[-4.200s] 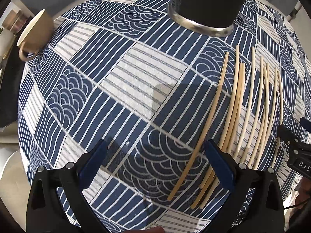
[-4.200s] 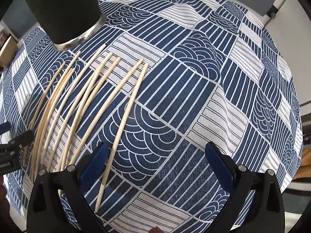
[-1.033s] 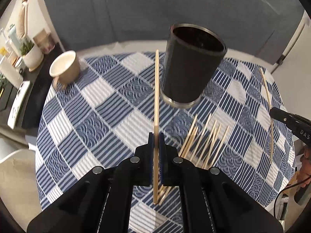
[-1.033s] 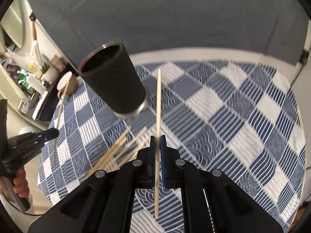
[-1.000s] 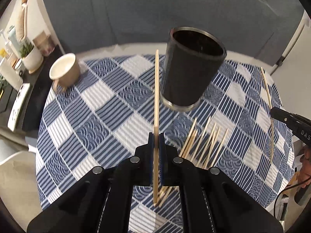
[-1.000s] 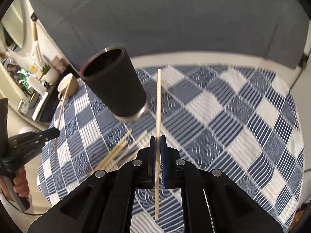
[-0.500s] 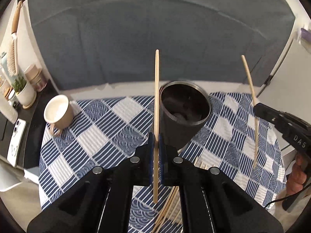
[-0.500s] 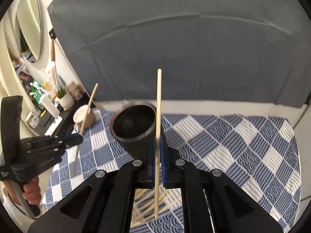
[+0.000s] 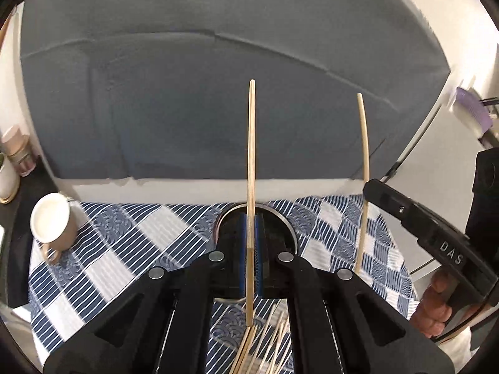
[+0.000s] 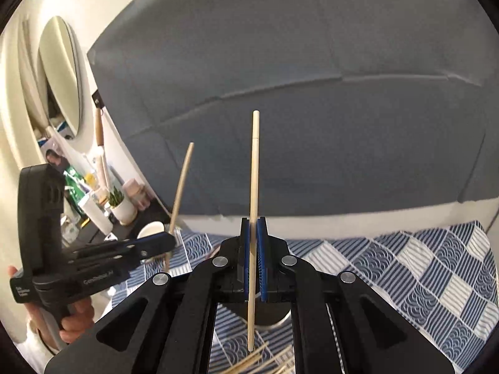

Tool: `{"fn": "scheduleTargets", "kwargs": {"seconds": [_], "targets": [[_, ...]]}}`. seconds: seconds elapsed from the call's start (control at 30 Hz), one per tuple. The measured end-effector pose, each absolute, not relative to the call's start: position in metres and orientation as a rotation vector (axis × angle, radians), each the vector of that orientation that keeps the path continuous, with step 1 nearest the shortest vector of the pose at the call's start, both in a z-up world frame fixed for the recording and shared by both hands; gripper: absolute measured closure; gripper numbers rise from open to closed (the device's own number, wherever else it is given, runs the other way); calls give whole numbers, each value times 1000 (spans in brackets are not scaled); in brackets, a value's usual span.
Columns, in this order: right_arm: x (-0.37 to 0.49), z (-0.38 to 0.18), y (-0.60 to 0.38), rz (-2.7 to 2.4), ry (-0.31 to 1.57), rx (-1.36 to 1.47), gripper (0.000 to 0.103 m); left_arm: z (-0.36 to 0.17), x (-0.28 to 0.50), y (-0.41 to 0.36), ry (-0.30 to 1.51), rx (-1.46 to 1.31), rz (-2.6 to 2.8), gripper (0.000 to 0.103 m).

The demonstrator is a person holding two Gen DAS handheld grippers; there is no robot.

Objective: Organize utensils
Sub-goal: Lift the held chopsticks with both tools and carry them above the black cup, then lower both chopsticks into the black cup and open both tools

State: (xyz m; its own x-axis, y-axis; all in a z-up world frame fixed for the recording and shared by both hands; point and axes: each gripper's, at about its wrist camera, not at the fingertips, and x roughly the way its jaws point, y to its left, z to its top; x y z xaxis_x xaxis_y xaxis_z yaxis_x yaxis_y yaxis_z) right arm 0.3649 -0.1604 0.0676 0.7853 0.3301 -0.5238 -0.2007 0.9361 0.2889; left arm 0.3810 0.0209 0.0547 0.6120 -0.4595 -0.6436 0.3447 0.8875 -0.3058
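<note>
My left gripper (image 9: 249,218) is shut on a pale wooden chopstick (image 9: 251,155) that stands upright in the left wrist view. Right behind its jaws is the black cup (image 9: 288,229), open mouth up, on the blue patterned tablecloth (image 9: 156,227). My right gripper (image 10: 253,221) is shut on a second chopstick (image 10: 254,171), also upright, with the black cup (image 10: 280,319) just below it. Each gripper shows in the other's view: the right gripper (image 9: 369,187) with its chopstick (image 9: 364,143), the left gripper (image 10: 170,243) with its chopstick (image 10: 181,184). Several loose chopsticks (image 9: 268,339) lie on the cloth in front of the cup.
A beige mug (image 9: 51,221) stands at the table's far left. A grey upholstered back (image 9: 187,109) rises behind the table. A side shelf at the left holds a potted plant (image 10: 121,207) and bottles. A hand (image 9: 436,308) grips the right gripper's handle.
Both grippers, open over the chopsticks on the cloth several seconds ago, now each hold one. Over the last second both rose and tilted up; the cup sank behind the jaws.
</note>
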Motion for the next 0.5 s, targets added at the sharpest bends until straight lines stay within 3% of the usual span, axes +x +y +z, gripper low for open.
{"fn": "scheduleTargets", "kwargs": {"seconds": [0.5], "targets": [[412,54,-147,331,492,264,98,38,419,12,641,-216,-566,98]]}}
